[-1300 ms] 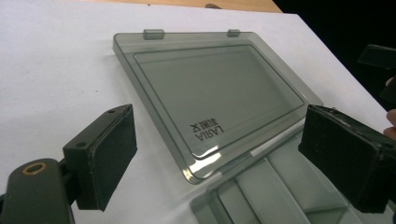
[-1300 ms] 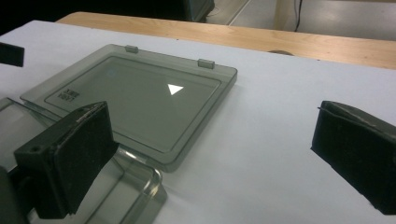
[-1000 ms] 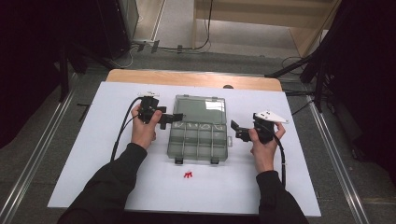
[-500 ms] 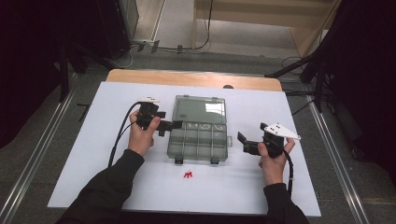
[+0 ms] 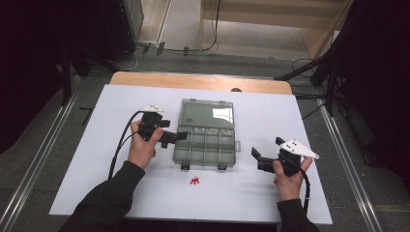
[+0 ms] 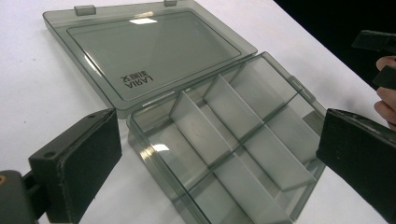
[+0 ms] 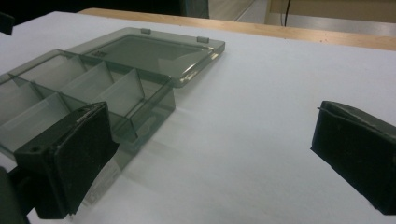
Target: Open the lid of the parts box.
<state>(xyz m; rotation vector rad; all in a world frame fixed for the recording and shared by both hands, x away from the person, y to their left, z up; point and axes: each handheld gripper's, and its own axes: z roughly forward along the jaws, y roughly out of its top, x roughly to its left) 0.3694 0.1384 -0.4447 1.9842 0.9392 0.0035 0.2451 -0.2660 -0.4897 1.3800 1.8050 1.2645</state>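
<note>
A clear grey compartment box (image 5: 205, 145) lies open in the middle of the white table (image 5: 96, 188), its lid (image 5: 207, 114) flat behind it. The dividers show empty cells in the left gripper view (image 6: 224, 135) and the right gripper view (image 7: 84, 88). My left gripper (image 5: 175, 131) is open at the box's left edge, its jaws spread either side of the near corner (image 6: 219, 144). My right gripper (image 5: 259, 160) is open over bare table to the right of the box, holding nothing (image 7: 212, 154). A few small red pieces (image 5: 195, 181) lie in front of the box.
A wooden strip (image 5: 203, 81) runs along the table's far edge. Metal rails (image 5: 338, 145) flank the table on both sides. Black cables (image 5: 121, 140) trail from the left gripper across the table. The other hand (image 6: 385, 93) shows at the right of the left gripper view.
My right gripper has drawn back from the box's right side, toward the front right of the table. My left gripper slid a little nearer along the box's left edge.
</note>
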